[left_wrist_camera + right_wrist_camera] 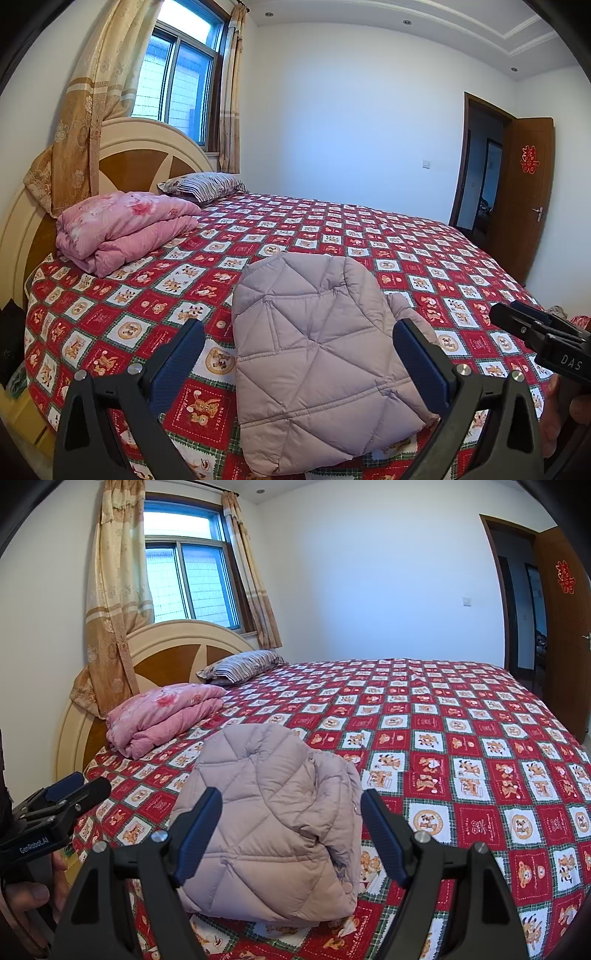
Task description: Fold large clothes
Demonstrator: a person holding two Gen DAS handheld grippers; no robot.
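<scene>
A pale mauve quilted jacket (317, 354) lies folded into a compact bundle near the front edge of the bed (424, 258); it also shows in the right wrist view (273, 823). My left gripper (299, 354) is open and empty, held above and in front of the jacket, not touching it. My right gripper (291, 830) is open and empty too, hovering over the jacket. The right gripper shows at the right edge of the left wrist view (532, 325), and the left gripper at the left edge of the right wrist view (70, 794).
The bed has a red, white and green patchwork cover (461, 746). A folded pink quilt (122, 229) and a striped pillow (203, 186) lie by the round headboard (147, 158). A curtained window (177, 81) is behind; an open wooden door (524, 192) is at the right.
</scene>
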